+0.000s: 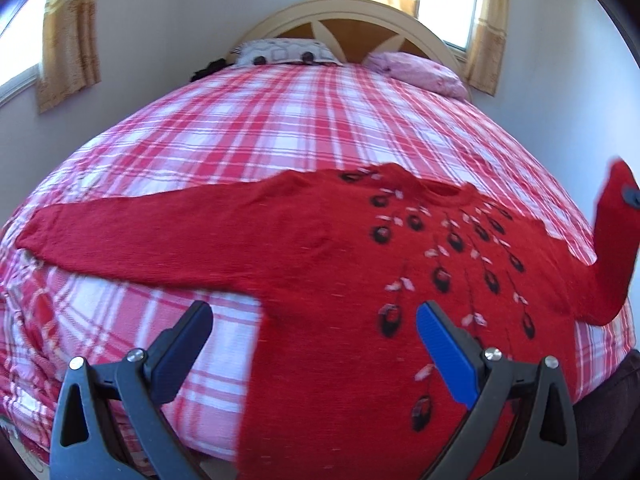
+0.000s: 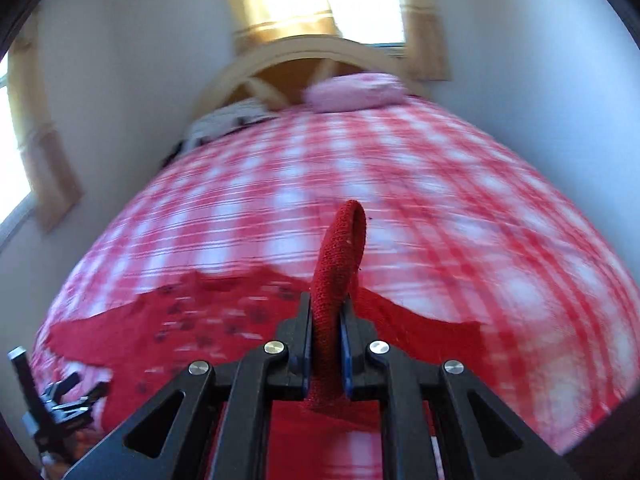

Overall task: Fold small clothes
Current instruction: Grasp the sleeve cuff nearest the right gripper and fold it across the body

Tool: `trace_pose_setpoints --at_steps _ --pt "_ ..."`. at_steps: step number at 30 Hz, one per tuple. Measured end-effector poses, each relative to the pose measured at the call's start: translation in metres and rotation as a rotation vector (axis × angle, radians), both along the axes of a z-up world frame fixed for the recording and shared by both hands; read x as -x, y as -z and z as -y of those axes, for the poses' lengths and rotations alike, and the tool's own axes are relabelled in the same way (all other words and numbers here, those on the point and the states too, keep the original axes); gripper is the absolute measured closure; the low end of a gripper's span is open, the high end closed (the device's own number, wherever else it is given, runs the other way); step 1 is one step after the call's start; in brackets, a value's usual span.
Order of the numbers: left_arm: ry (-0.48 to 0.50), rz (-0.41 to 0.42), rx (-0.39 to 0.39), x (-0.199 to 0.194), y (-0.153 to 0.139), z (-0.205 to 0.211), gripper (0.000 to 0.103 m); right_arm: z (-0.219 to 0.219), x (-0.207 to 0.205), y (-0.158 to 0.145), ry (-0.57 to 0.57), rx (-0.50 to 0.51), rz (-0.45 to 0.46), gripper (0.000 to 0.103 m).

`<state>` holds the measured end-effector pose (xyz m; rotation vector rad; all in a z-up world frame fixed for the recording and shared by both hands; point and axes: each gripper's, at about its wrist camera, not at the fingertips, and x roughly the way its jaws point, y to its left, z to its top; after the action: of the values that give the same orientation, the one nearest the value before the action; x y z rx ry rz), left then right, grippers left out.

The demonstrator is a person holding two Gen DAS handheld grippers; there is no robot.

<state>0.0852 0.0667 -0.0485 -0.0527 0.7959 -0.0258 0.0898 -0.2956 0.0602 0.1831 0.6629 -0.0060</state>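
Observation:
A small red knit sweater [image 1: 320, 248] with black and white motifs lies front up on the bed, one sleeve [image 1: 132, 236] spread flat to the left. My left gripper [image 1: 314, 320] is open and empty, just above the sweater's left side edge. My right gripper [image 2: 326, 316] is shut on the other sleeve's cuff [image 2: 340, 264] and holds it lifted above the bed. In the left wrist view that raised sleeve [image 1: 614, 240] stands up at the far right. The sweater's body [image 2: 192, 320] shows blurred in the right wrist view.
The bed has a red and white plaid cover [image 1: 260, 120]. Two pillows, a patterned one [image 1: 284, 52] and a pink one [image 1: 420, 70], lie at the arched headboard [image 1: 352, 16]. Curtained windows flank the bed. My left gripper's body [image 2: 52, 404] shows at the right wrist view's lower left.

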Motion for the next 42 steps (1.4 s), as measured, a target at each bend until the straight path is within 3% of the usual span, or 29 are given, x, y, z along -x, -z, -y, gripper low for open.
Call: trace_pose_setpoints --at_steps 4,12,17,23,26,29,30,31,34,37,39,42 --pt "-0.06 0.01 0.005 0.003 -0.003 -0.028 0.0 -0.104 -0.045 0.023 -0.193 -0.013 -0.009 0.092" --pt "-0.184 0.012 0.027 0.002 0.001 -0.083 0.0 -0.244 -0.086 0.097 -0.377 -0.011 -0.09 0.092" --pt "-0.219 -0.003 0.042 -0.001 0.008 -0.101 0.0 -0.297 -0.095 0.12 -0.435 0.02 -0.112 0.092" --pt "-0.23 -0.016 0.04 -0.002 0.016 -0.112 0.0 -0.327 -0.105 0.15 -0.464 0.055 -0.152 0.092" --pt "-0.231 -0.032 0.044 -0.005 0.02 -0.113 0.0 -0.331 -0.108 0.159 -0.469 0.047 -0.172 0.088" --pt "-0.225 -0.033 0.043 -0.004 0.02 -0.112 0.0 -0.33 -0.109 0.159 -0.504 -0.012 -0.175 0.064" --pt "-0.222 -0.034 0.04 -0.004 0.019 -0.11 0.0 -0.331 -0.109 0.158 -0.521 -0.034 -0.183 0.051" --pt "-0.217 -0.032 0.038 -0.004 0.018 -0.109 0.0 -0.328 -0.107 0.154 -0.531 -0.064 -0.185 0.048" --pt "-0.198 -0.023 0.023 -0.004 0.016 -0.102 0.0 -0.307 -0.087 0.123 -0.505 -0.107 -0.068 0.048" --pt "-0.18 -0.029 0.007 -0.006 0.016 -0.095 0.0 -0.261 -0.066 0.094 -0.386 -0.087 0.078 0.048" --pt "-0.175 -0.031 0.005 -0.008 0.016 -0.092 0.0 -0.223 -0.063 0.086 -0.285 -0.055 0.091 0.048" --pt "-0.174 -0.039 0.008 -0.011 0.018 -0.087 0.0 -0.148 -0.07 0.093 -0.087 0.049 0.024 0.048"
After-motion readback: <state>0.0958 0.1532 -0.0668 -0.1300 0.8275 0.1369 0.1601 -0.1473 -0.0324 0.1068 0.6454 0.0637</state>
